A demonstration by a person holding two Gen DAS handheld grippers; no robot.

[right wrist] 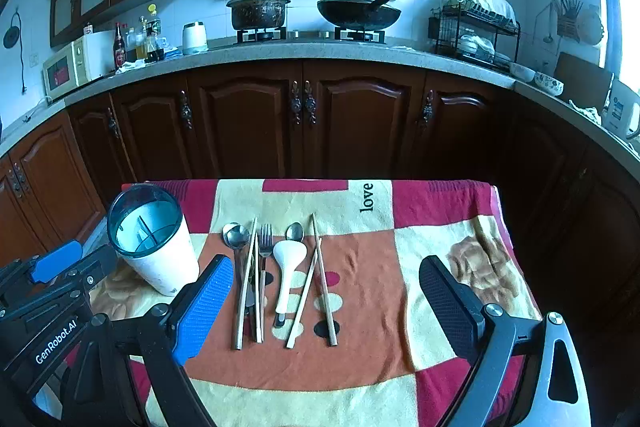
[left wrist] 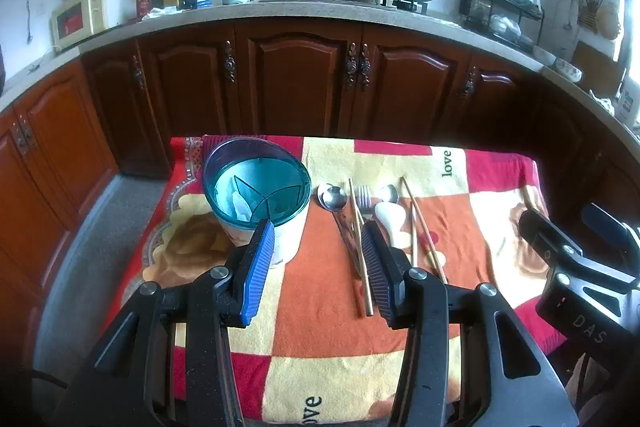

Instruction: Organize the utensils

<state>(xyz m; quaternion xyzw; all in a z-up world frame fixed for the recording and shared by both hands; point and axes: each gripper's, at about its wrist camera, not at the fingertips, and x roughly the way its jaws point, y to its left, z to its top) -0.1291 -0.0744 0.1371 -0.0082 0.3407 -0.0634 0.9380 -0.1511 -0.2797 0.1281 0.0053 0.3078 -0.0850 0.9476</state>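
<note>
Starting at my far left, the utensil holder (right wrist: 154,239) stands upright on the patchwork cloth (right wrist: 360,307), a white cup with a teal divided insert, and I see nothing standing in its compartments. My left gripper (left wrist: 316,247) hovers low over the cloth just in front of it, fingers spread wide with nothing between them, the blue pad (left wrist: 258,271) close to the holder's side. Moving right, the utensils lie in a row on the orange patch: a steel spoon (right wrist: 236,237), then a pair of pale chopsticks (right wrist: 250,283) crossing its handle, then a fork (right wrist: 265,247) right beside them. Next comes the white rice paddle (right wrist: 289,267) lying over a second spoon (right wrist: 295,231), and after that another pair of chopsticks (right wrist: 320,283) crossing each other in a narrow X. Over on the right, my right gripper (right wrist: 326,291) is released too, jaws far apart, hanging above the near ends of the row without touching any of it. Behind the table run the dark wood cabinets (right wrist: 300,119).
</note>
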